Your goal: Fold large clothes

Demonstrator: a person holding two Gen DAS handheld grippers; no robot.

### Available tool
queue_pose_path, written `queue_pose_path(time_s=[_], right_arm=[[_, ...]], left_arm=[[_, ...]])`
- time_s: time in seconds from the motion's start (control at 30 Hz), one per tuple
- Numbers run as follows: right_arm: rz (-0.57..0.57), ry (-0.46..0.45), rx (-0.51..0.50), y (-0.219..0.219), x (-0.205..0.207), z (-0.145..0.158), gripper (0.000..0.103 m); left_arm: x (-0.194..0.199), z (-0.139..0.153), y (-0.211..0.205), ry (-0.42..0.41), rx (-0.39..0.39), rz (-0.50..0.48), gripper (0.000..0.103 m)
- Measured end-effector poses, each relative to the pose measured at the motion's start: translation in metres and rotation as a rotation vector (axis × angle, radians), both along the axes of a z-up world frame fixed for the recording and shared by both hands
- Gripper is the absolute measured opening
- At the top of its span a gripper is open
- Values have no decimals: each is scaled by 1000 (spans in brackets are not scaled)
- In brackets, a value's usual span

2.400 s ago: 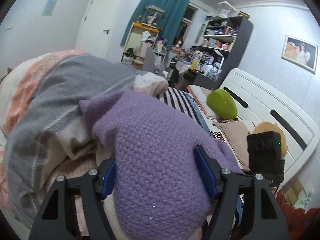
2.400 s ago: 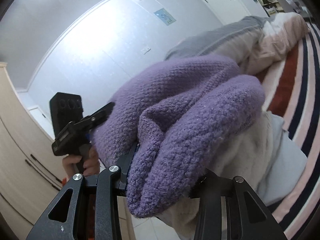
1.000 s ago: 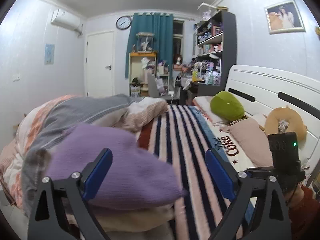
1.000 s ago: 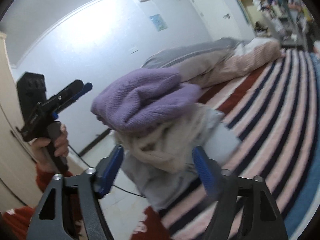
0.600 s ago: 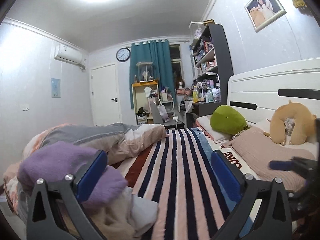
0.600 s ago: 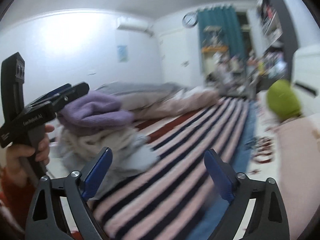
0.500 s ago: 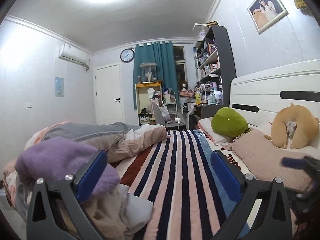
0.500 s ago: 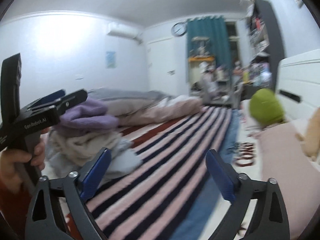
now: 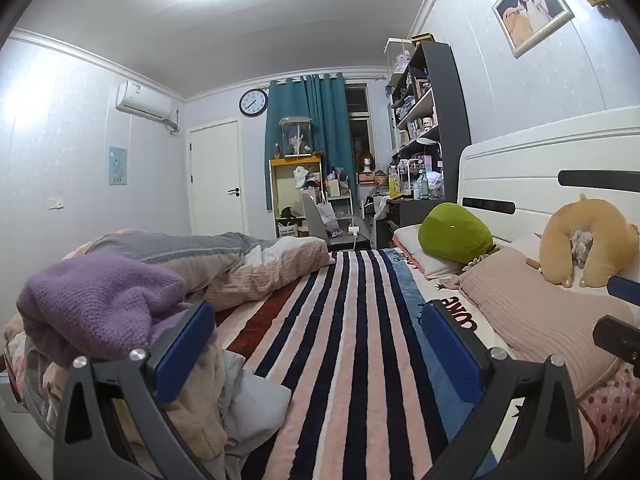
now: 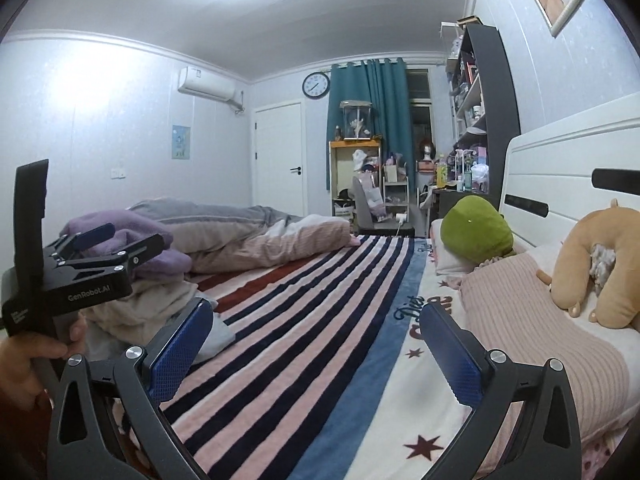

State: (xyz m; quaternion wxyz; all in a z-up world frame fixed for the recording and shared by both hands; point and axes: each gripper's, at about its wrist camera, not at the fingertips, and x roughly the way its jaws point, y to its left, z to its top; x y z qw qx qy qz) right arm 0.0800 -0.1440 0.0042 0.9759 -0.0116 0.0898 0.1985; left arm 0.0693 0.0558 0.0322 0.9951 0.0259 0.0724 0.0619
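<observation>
While both claws gape empty, left claw (image 9: 318, 344) partly hides purple sweater (image 9: 100, 304)

Bed with a striped blanket and a bunch of stuff on it

The bed (image 9: 532, 168) wears a pink, navy and red striped blanket (image 9: 352, 340) down the middle of the frame. At lower left sits a stack of folded clothes (image 9: 200, 412) with a purple knit sweater (image 9: 96, 300) on top, and a rumpled grey-and-pink duvet (image 9: 224, 256) lies behind it. On the right: a green plush (image 9: 454, 232), a pink ribbed pillow (image 9: 532, 312) and a tan neck pillow (image 9: 584, 236) on top of that.
</observation>
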Motion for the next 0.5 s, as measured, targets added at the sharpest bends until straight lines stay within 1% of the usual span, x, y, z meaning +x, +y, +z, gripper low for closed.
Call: queue_pose_path(time_s=[0.23,0.5], right_arm=[[4,2,3,0,-1,2,103],[8,7,8,2,0,3,103]], left_arm=[[-5,1,4,-15,-14,-22,102],[-7,-2,7,-1,-32,-31,102]])
